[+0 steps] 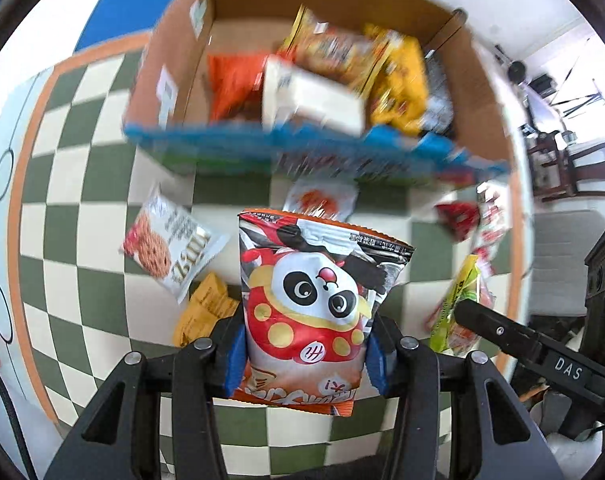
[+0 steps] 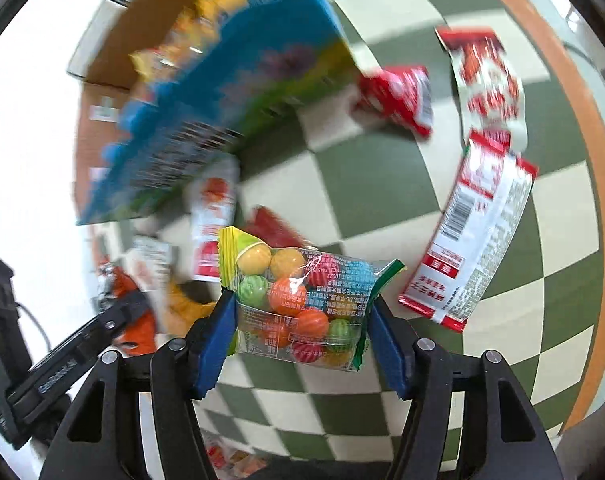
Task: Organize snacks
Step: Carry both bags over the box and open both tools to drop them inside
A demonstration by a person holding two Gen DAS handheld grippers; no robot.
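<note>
A glossy crinkled panda snack bag (image 1: 314,312) sits clamped between the left gripper's (image 1: 304,354) blue pads, lifted above the checkered cloth (image 1: 82,184). The right gripper (image 2: 302,326) pinches a clear candy pouch (image 2: 302,296) of round, fruit-coloured balls. Only the left view looks into the open cardboard box (image 1: 238,4) of packets; only the right shows a long red-and-white sachet (image 2: 474,240) lying flat. A cookie packet (image 1: 170,244) lies beside the box.
</note>
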